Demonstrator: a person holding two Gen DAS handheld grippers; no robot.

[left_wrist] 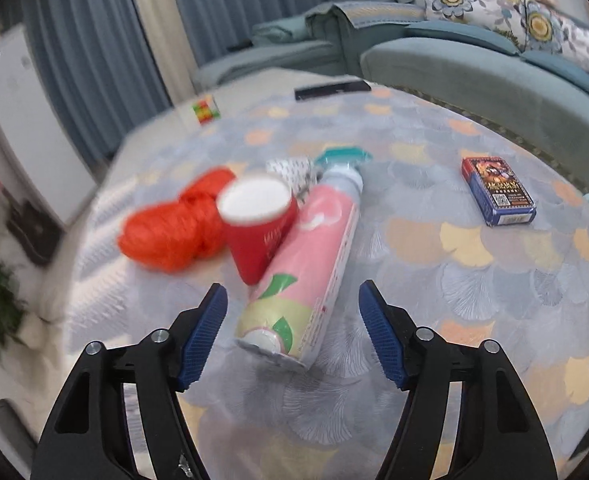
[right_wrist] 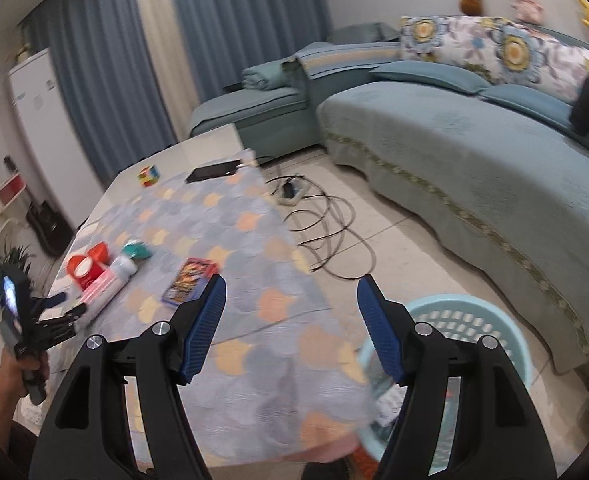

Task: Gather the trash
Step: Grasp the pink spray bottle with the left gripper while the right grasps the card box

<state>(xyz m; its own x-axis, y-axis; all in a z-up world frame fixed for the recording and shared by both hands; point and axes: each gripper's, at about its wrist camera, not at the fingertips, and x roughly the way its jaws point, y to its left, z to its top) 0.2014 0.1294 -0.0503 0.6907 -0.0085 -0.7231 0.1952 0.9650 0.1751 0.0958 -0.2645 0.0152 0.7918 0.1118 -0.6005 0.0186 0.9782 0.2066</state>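
The left tool (left_wrist: 293,304) hangs just short of a pink bottle (left_wrist: 308,268) lying on its side on the table (left_wrist: 434,280), its two blue pads (left_wrist: 204,336) well apart and nothing between them. The bottle's base points toward the tool and its pale cap end points away, where a teal piece (left_wrist: 344,156) lies; whether that piece belongs to the bottle is unclear. A red paper cup (left_wrist: 260,228) lies tipped against the bottle's left side, touching it, and a bunch of orange netting (left_wrist: 174,228) sits just behind the cup.

The right tool (right_wrist: 290,304) is also spread open and empty, held over the near corner of the table, above a light blue basket (right_wrist: 474,320) that stands on the floor beside the table. A blue box of cards (right_wrist: 188,280) lies apart from the pile.

The bottle looks like thin plastic, probably empty and light, smooth and round, so it may roll or slip if pinched near the rounded base. The better hold seems to be across the middle of the body, pads on either side, with the cup nudged clear first. The cup is soft paper and will crush easily; a gentle pinch on its rim or wall should do. The netting is limp and would snag, so grab it in the bulk
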